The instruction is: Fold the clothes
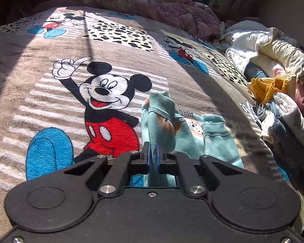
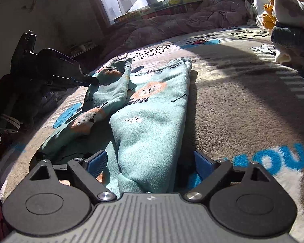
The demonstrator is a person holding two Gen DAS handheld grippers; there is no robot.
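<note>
The left gripper (image 1: pixel 153 151) has its 2 blue pads pressed together on a fold of the teal garment (image 1: pixel 166 119), which stands up in a ridge between them. The right gripper (image 2: pixel 150 162) has its 2 fingers wide apart, 1 on each side of a thick folded part of the same teal garment (image 2: pixel 152 121); whether the pads touch the fabric I cannot tell. In the right wrist view the left gripper (image 2: pixel 91 80) pinches the raised piece of cloth on the left side of the garment. There is 1 teal garment, and it lies on the Mickey Mouse blanket (image 1: pixel 71 105), just beside the big Mickey figure (image 1: pixel 109 109). The garment is soft fleece, with orange-brown bear prints and small black marks, partly folded in 2 long parts. A pile of other clothes (image 1: pixel 273 93) lies further along the blanket, well apart from the garment.
</note>
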